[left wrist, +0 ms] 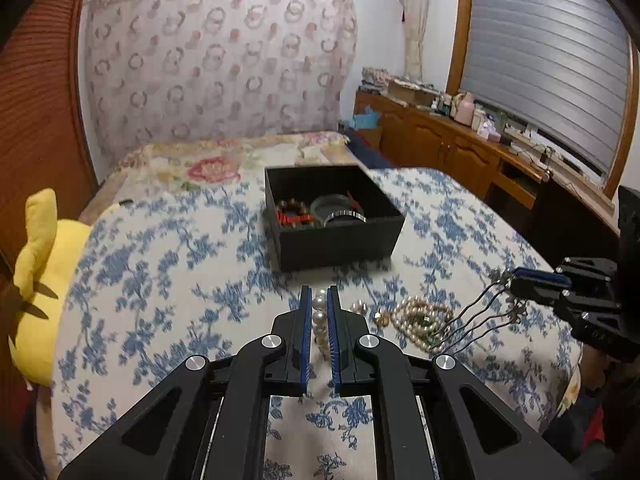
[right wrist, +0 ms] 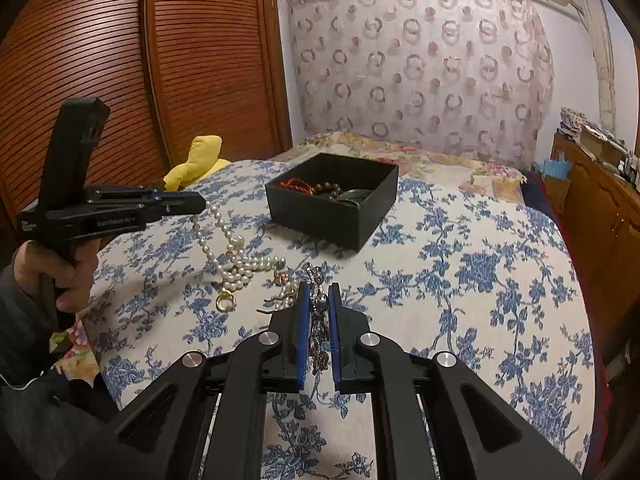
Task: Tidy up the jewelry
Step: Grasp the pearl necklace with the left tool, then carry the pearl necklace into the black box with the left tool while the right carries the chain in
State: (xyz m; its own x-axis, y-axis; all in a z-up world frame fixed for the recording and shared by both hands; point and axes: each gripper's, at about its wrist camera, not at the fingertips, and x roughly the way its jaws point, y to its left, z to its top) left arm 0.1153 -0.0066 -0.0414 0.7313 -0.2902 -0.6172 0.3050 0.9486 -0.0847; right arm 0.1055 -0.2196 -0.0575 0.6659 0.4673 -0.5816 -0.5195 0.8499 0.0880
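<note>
My left gripper (left wrist: 319, 295) is shut on a white pearl necklace (left wrist: 319, 314) and lifts one end above the bed; the strand (right wrist: 230, 248) hangs down to a pile of pearls on the cover. My right gripper (right wrist: 319, 290) is shut on a dark beaded chain (right wrist: 318, 320) whose thin black cords (left wrist: 476, 316) trail to the jewelry pile (left wrist: 418, 318). A gold ring (right wrist: 225, 301) lies by the pearls. A black open box (left wrist: 332, 216) holds a brown bead bracelet (left wrist: 292, 204), red beads and a dark bangle.
The blue floral bed cover (right wrist: 460, 280) lies under everything. A yellow plush toy (left wrist: 44, 272) sits at the bed's left edge. A wooden cabinet (left wrist: 460, 148) with clutter stands along the right, and a slatted wooden wardrobe (right wrist: 120, 60) on the left.
</note>
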